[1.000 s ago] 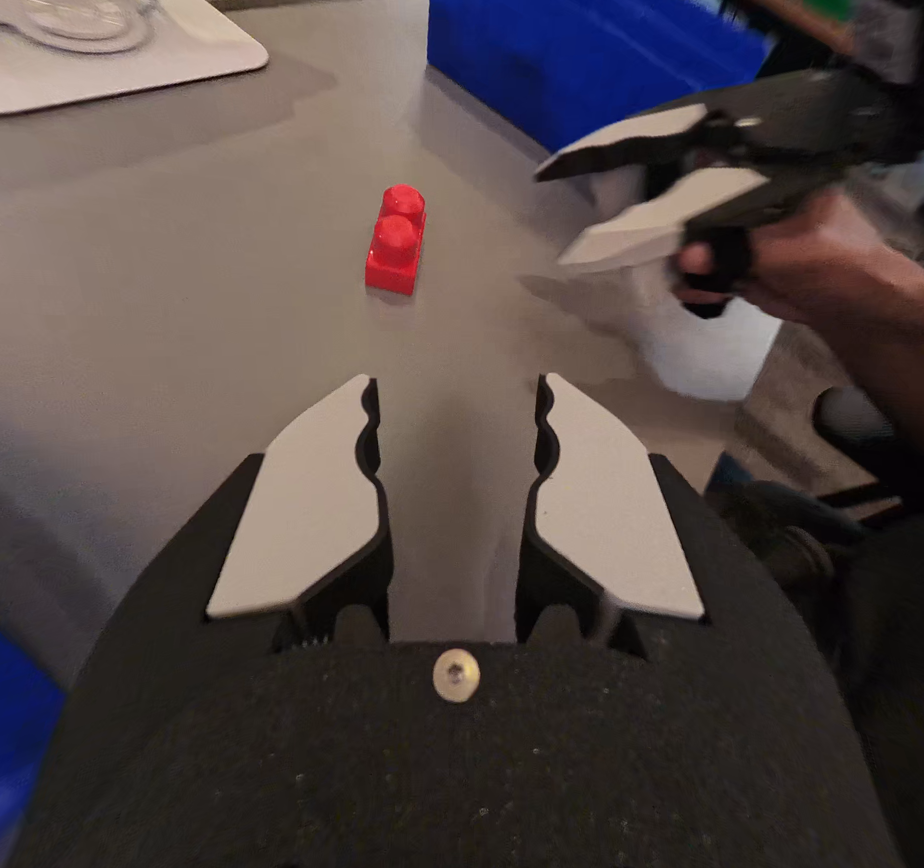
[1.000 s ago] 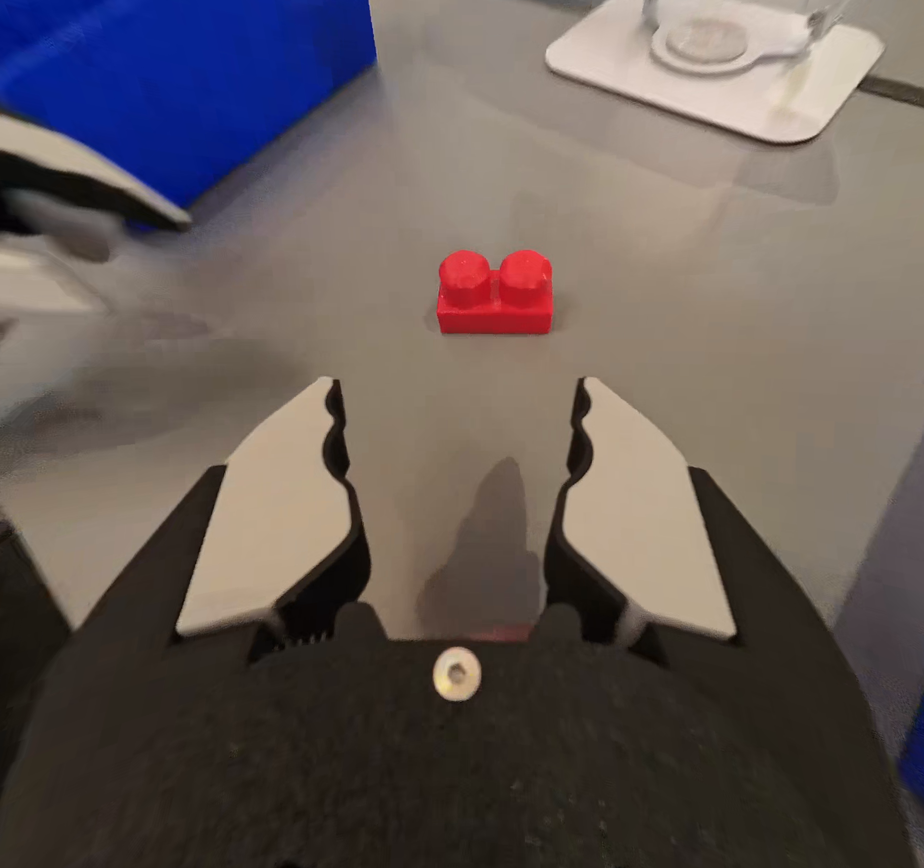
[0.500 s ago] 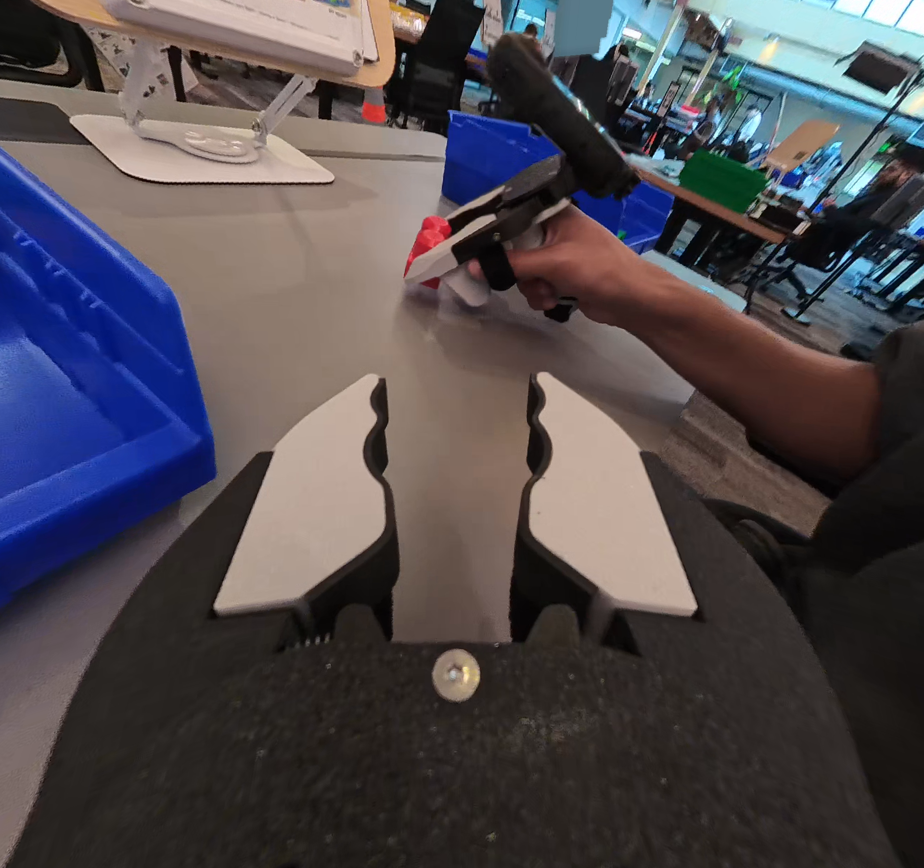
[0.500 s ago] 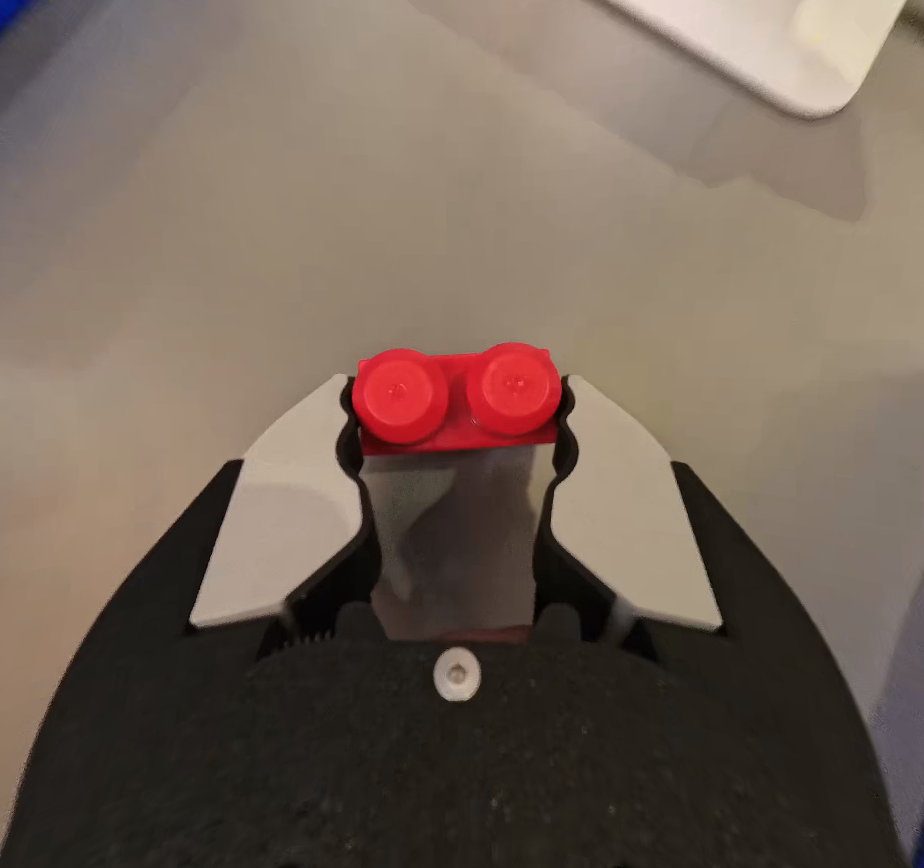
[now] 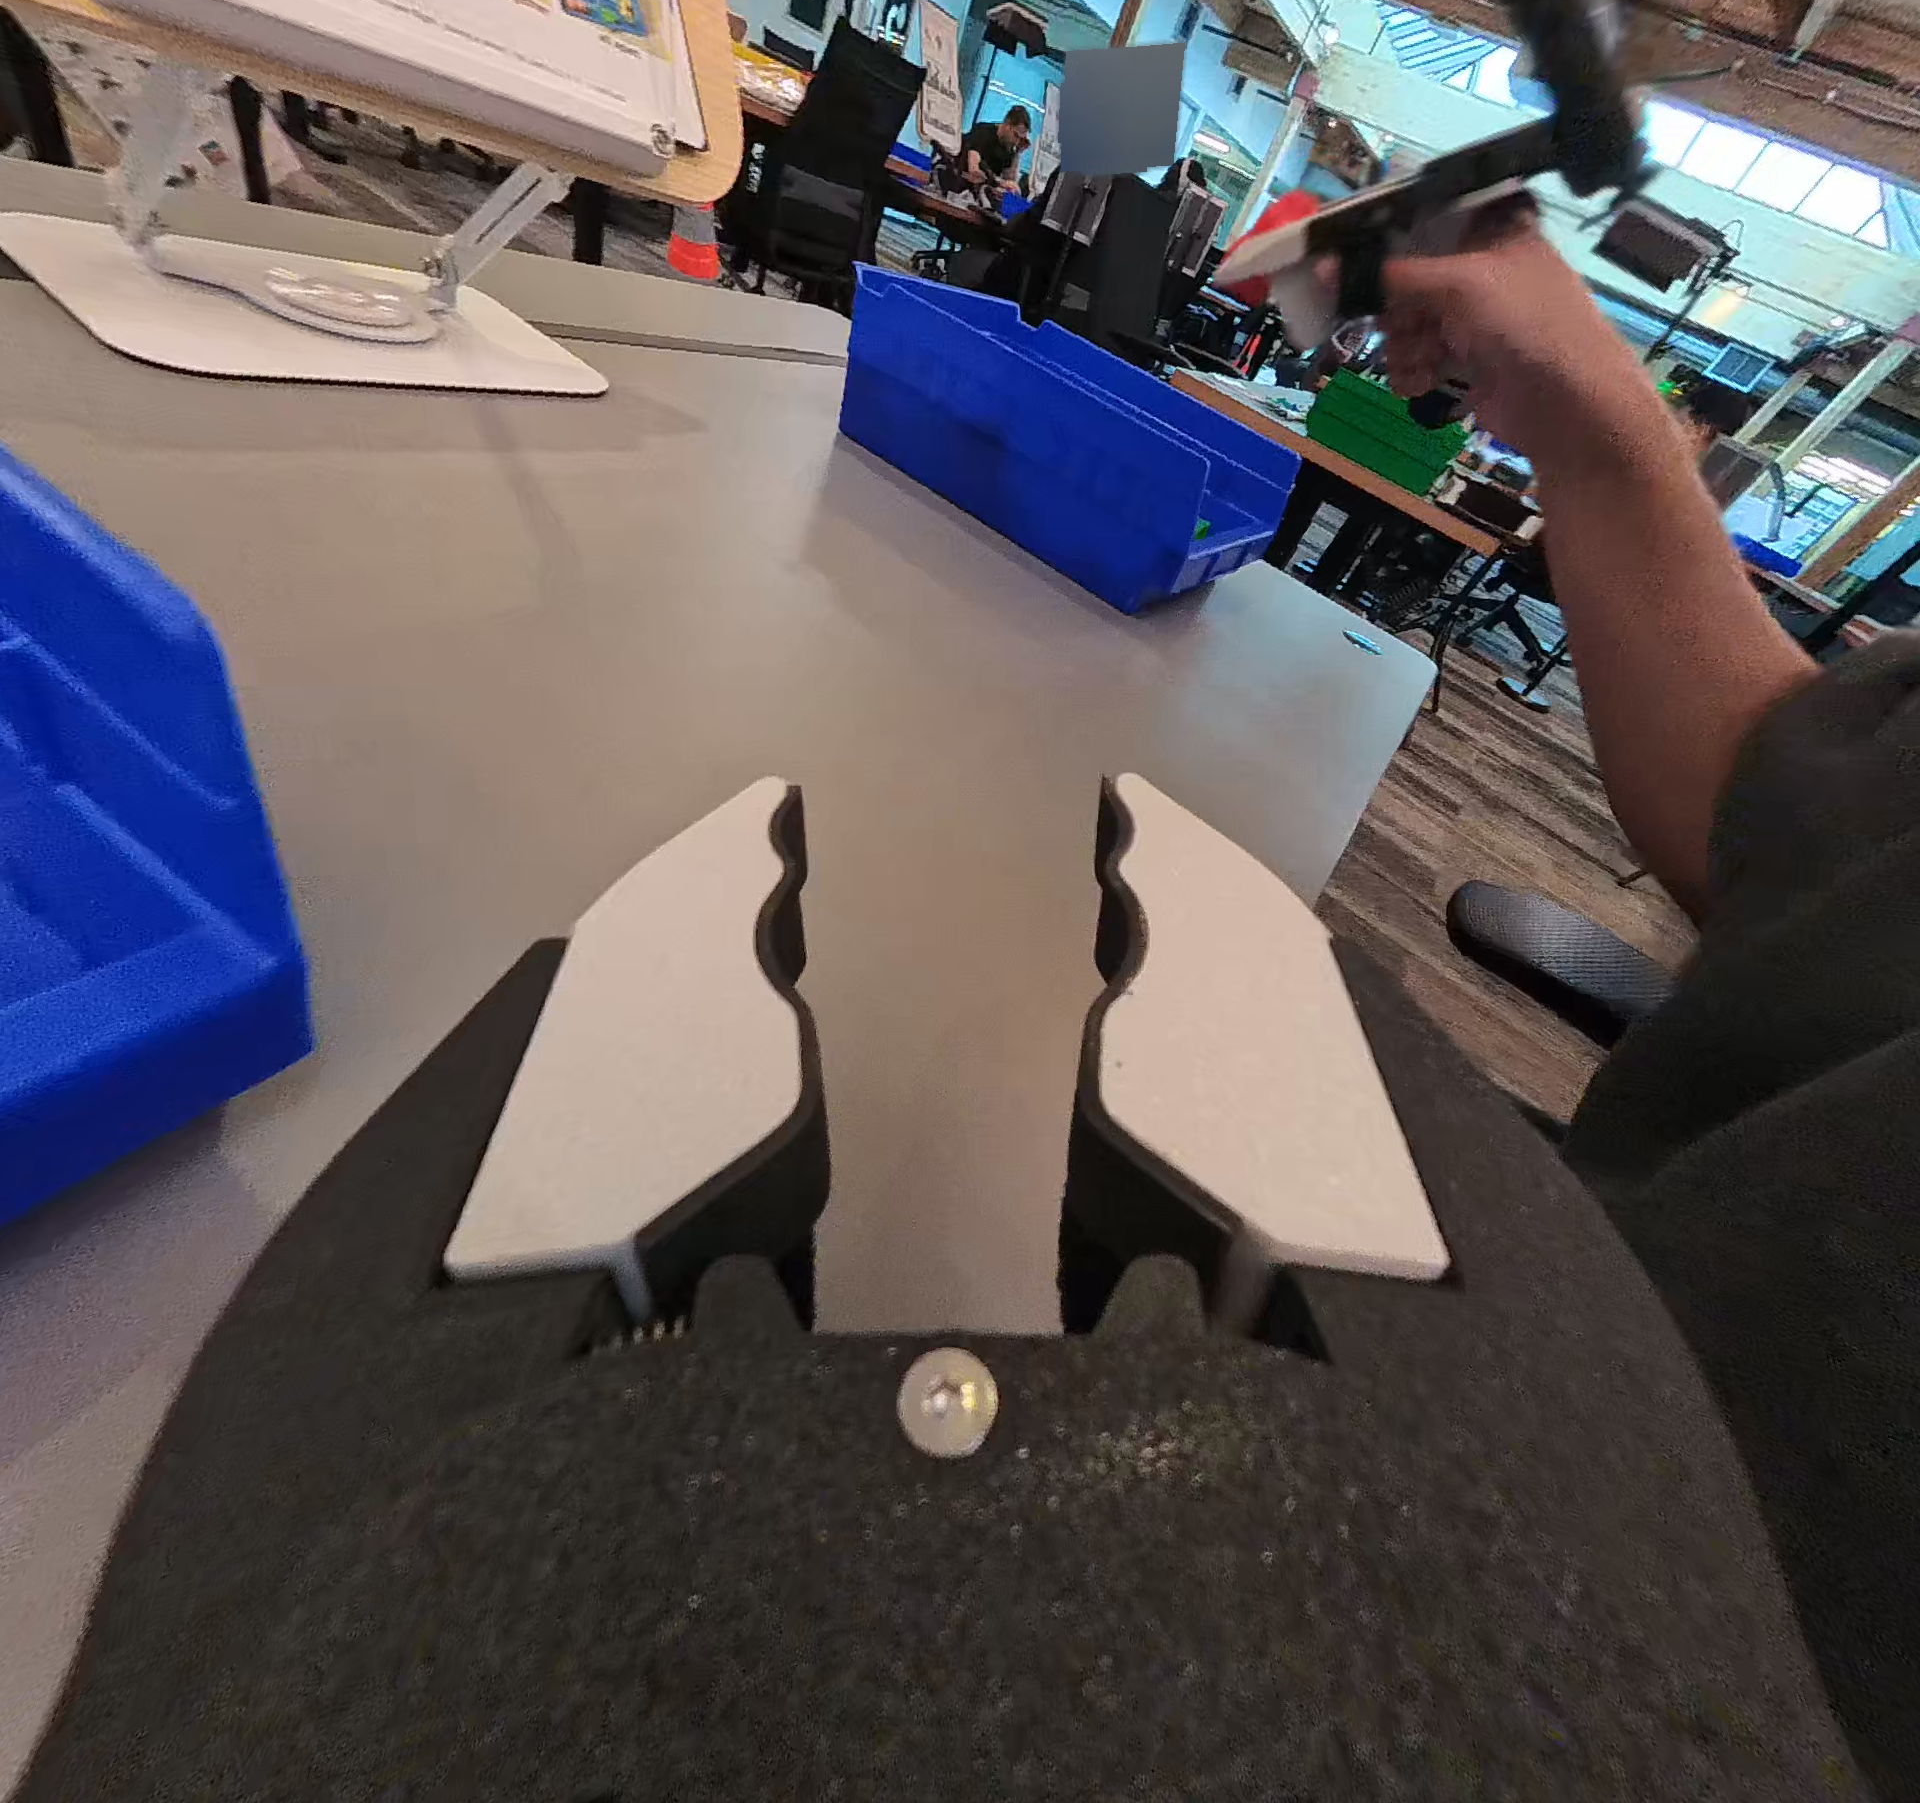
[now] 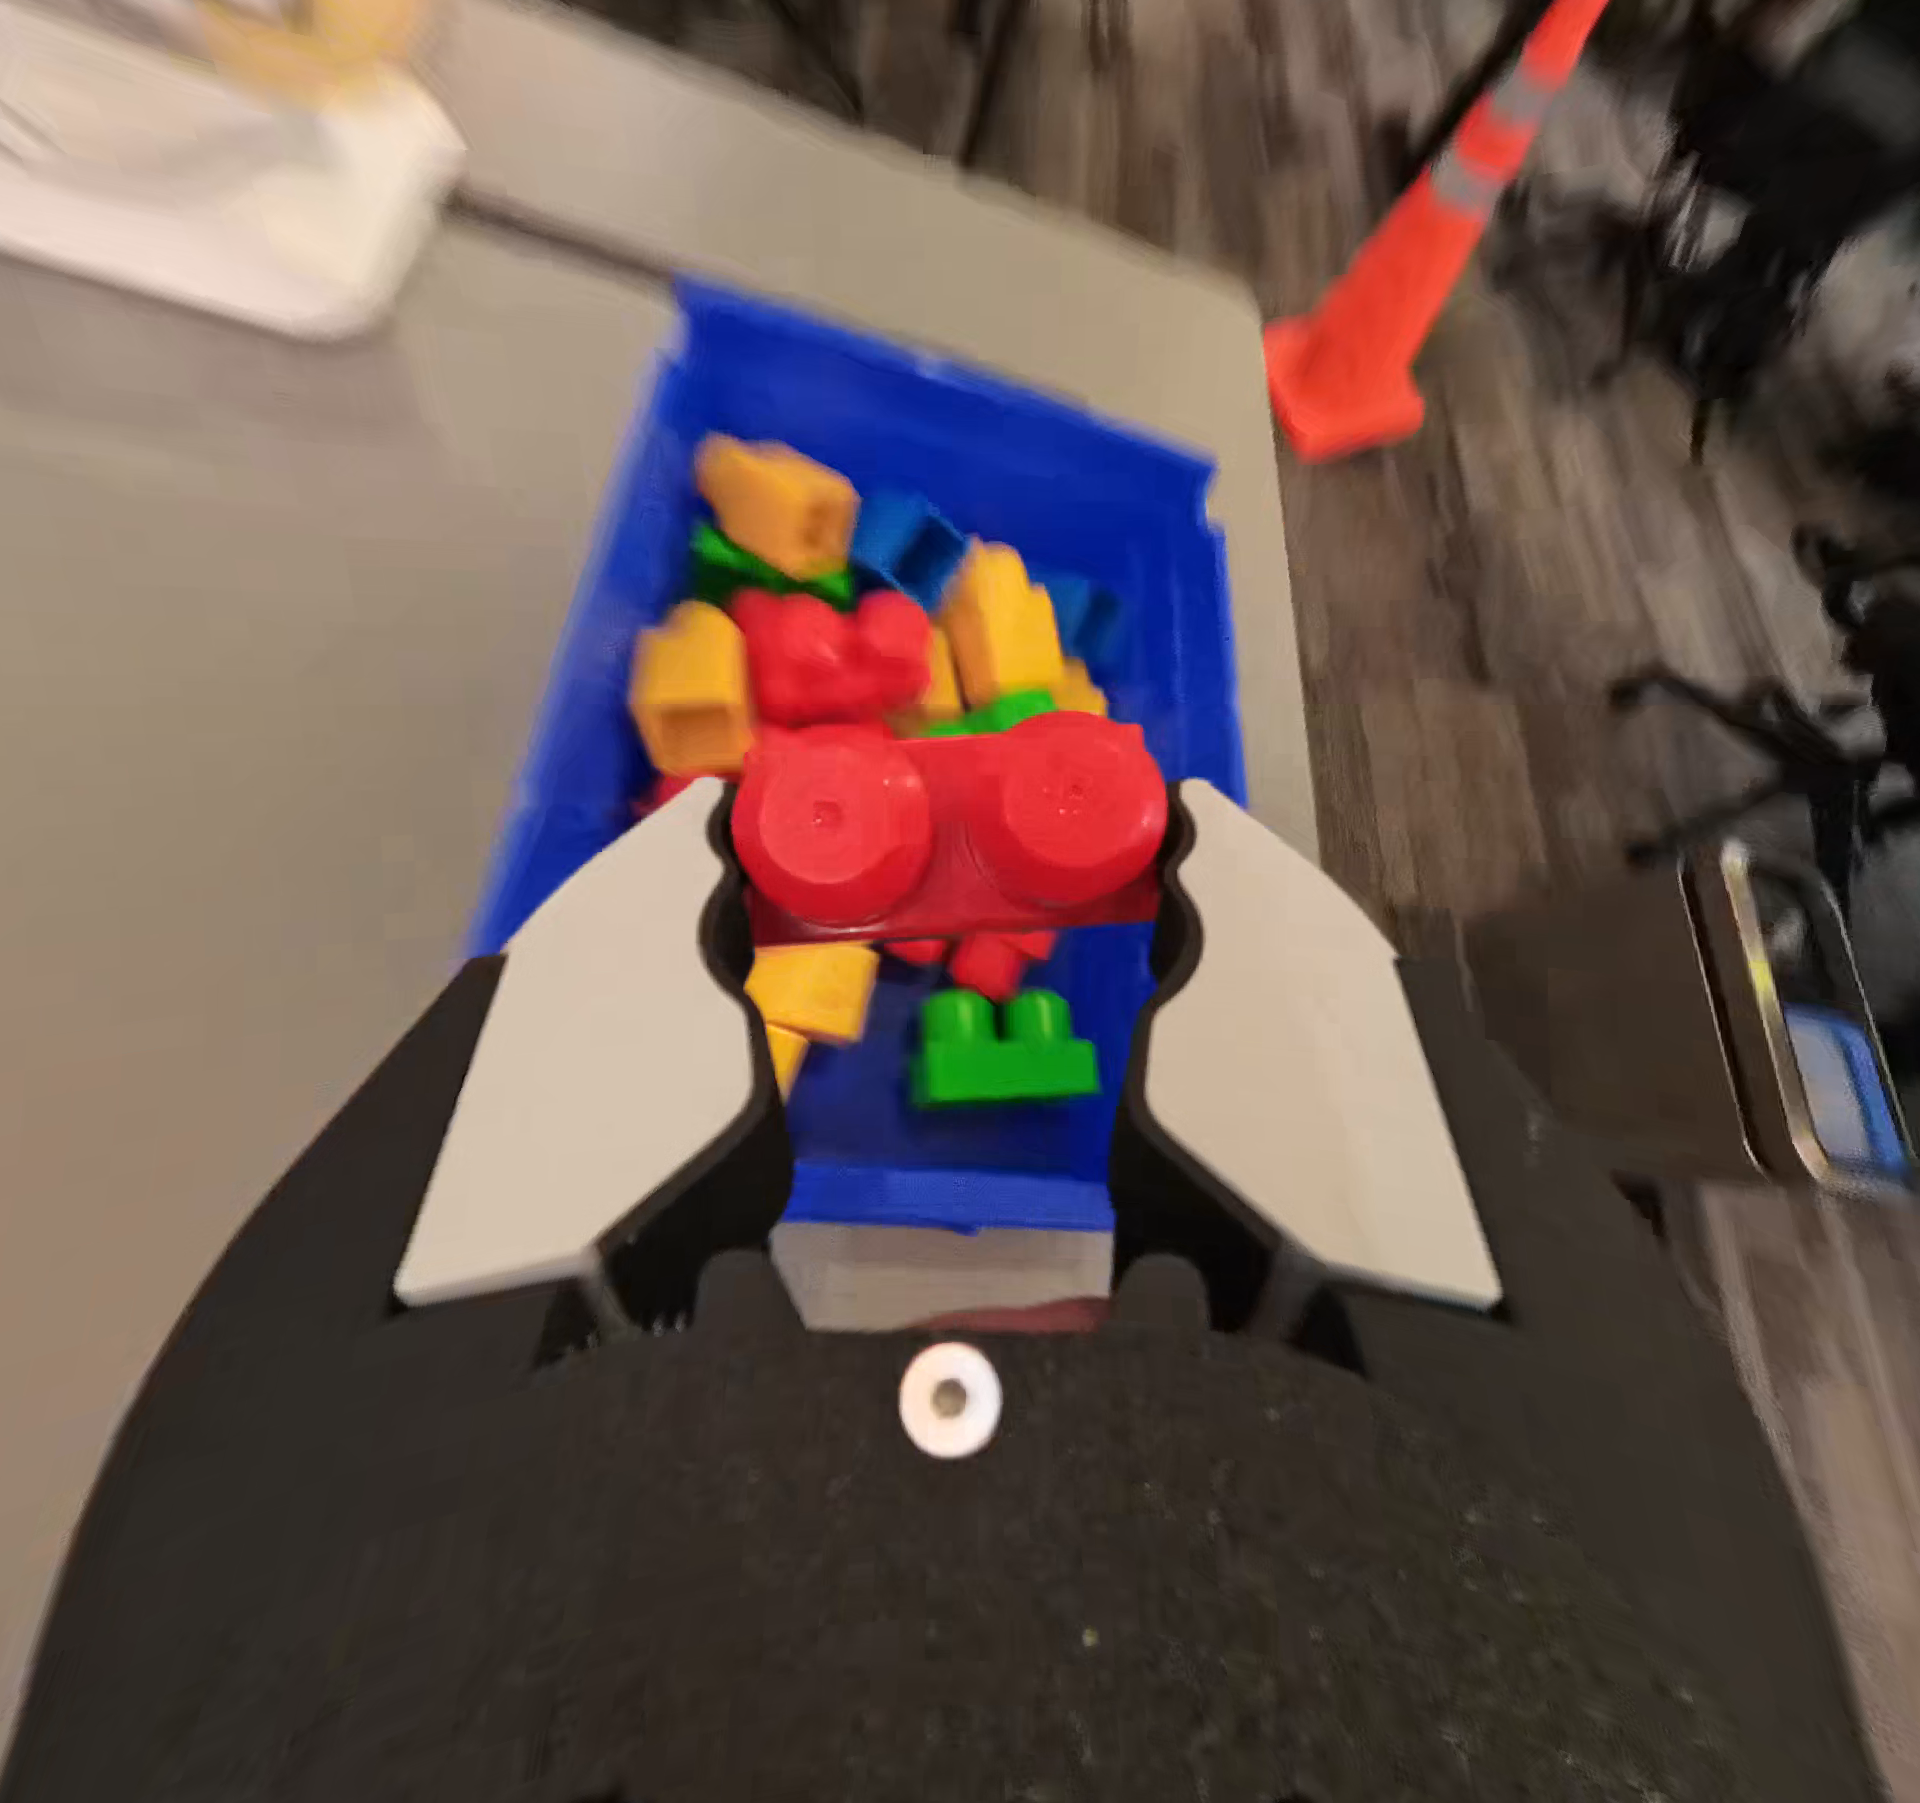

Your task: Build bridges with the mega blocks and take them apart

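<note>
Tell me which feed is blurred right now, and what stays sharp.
Right wrist view: motion-smeared blue plastic bin, orange cone; the red two-stud block in the right gripper reads sharper. Left wrist view: crisp, except the blurred far gripper.

I log a red block [image 6: 940, 834] with two round studs between the pale grey fingers [image 6: 603, 1057] of my right gripper [image 6: 951, 818], black-bodied. Beneath it a blue bin [image 6: 1184, 673] holds orange, red, green and blue blocks [image 6: 800, 631]; one near block [image 6: 1003, 1052] is green. Table [image 5: 623, 610] plain grey. Far right, an orange cone [image 6: 1382, 299], possibly grey-banded, though blurred. Near left, another blue bin [image 5: 114, 880].
</note>
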The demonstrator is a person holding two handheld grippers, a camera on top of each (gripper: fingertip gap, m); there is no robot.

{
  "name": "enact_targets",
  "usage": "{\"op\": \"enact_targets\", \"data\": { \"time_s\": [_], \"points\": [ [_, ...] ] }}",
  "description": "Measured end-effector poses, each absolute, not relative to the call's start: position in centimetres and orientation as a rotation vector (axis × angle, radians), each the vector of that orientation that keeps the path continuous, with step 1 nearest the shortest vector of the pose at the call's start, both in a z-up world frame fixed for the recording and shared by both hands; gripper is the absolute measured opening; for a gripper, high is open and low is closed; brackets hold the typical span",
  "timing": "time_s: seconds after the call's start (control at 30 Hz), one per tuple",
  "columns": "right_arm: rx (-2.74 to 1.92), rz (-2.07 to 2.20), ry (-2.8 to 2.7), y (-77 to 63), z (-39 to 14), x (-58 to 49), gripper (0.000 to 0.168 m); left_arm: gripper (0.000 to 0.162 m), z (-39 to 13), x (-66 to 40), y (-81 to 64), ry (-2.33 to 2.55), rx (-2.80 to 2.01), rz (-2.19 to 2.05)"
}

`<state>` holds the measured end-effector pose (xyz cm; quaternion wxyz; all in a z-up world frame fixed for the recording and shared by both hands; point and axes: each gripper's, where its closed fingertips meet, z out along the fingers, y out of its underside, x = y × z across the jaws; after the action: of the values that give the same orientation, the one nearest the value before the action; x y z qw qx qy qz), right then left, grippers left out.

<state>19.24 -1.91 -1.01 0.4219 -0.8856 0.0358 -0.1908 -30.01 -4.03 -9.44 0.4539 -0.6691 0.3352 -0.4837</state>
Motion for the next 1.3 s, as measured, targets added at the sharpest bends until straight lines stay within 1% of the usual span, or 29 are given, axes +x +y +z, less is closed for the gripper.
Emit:
{"op": "enact_targets", "data": {
  "time_s": [0.1,0.23,0.33,0.47,0.5,0.53,0.57,0.6,0.67,0.7,0.73,0.8,0.83,0.9,0.97,1.0,1.07,1.1,1.17,1.23,1.3],
  "points": [
    [-2.412,-0.393,0.125,0.0,-6.2,23.4,0.076,0.053,-9.3,-28.9,-4.4,0.846,-1.643,-1.243],
    [-2.477,-0.253,0.162,3.1,-10.9,24.8,0.076,0.053,-9.3,-27.8,-4.5,0.875,-1.640,-1.257],
    [-2.528,-0.277,0.251,3.5,-13.6,26.4,0.076,0.053,-9.3,-27.4,-4.5,0.884,-1.636,-1.258],
    [-2.570,-0.304,0.387,2.4,-15.3,27.8,0.076,0.053,-9.4,-27.1,-4.6,0.892,-1.641,-1.267],
    [-2.559,-0.281,0.367,2.6,-15.4,27.6,0.076,0.053,-9.5,-27.0,-4.6,0.894,-1.642,-1.269],
    [-2.542,-0.272,0.346,2.6,-15.3,27.3,0.082,0.053,-9.5,-27.0,-4.6,0.897,-1.643,-1.269],
    [-2.529,-0.287,0.330,2.3,-14.7,27.0,0.089,0.053,-9.6,-27.0,-4.6,0.899,-1.644,-1.269],
    [-2.491,-0.334,0.303,1.8,-13.4,26.7,0.089,0.053,-9.6,-27.0,-4.7,0.902,-1.646,-1.268],
    [-2.328,-0.399,0.273,0.4,-9.3,25.1,0.088,0.053,-9.7,-27.1,-4.7,0.905,-1.650,-1.261],
    [-2.224,-0.339,0.239,-0.1,-7.3,22.7,0.085,0.053,-9.7,-27.2,-4.6,0.905,-1.652,-1.252],
    [-2.110,-0.225,0.193,-0.6,-5.7,19.3,0.079,0.054,-9.8,-27.3,-4.6,0.905,-1.655,-1.243],
    [-1.874,0.092,0.054,-1.5,-3.7,10.3,0.073,0.054,-9.9,-27.5,-4.6,0.906,-1.657,-1.237],
    [-1.772,0.270,-0.017,-2.4,-3.7,5.2,0.068,0.054,-9.8,-27.5,-4.5,0.901,-1.656,-1.239],
    [-1.674,0.539,-0.103,-4.1,-5.7,-3.1,0.065,0.056,-9.7,-27.5,-4.3,0.891,-1.653,-1.245],
    [-1.686,0.574,-0.249,-5.3,-8.6,-8.3,0.066,0.057,-9.3,-27.5,-4.3,0.877,-1.660,-1.248],
    [-1.699,0.502,-0.291,-5.4,-9.5,-9.1,0.065,0.059,-8.9,-27.5,-4.4,0.874,-1.665,-1.252],
    [-1.669,0.465,-0.396,-6.1,-9.3,-10.9,0.063,0.061,-7.3,-27.7,-4.5,0.867,-1.670,-1.239],
    [-1.641,0.439,-0.442,-6.5,-9.0,-11.3,0.058,0.059,-6.3,-28.1,-4.0,0.864,-1.680,-1.189],
    [-1.608,0.373,-0.453,-6.8,-8.9,-10.9,0.055,0.046,-4.4,-29.7,-1.0,0.825,-1.742,-0.966],
    [-1.589,0.400,-0.431,-7.2,-8.6,-10.7,0.056,0.048,-2.0,-32.5,3.9,0.716,-1.836,-0.695],
    [-1.579,0.429,-0.415,-7.4,-8.2,-10.5,0.055,0.054,-0.3,-34.8,9.0,0.623,-1.944,-0.509]
  ]
}}
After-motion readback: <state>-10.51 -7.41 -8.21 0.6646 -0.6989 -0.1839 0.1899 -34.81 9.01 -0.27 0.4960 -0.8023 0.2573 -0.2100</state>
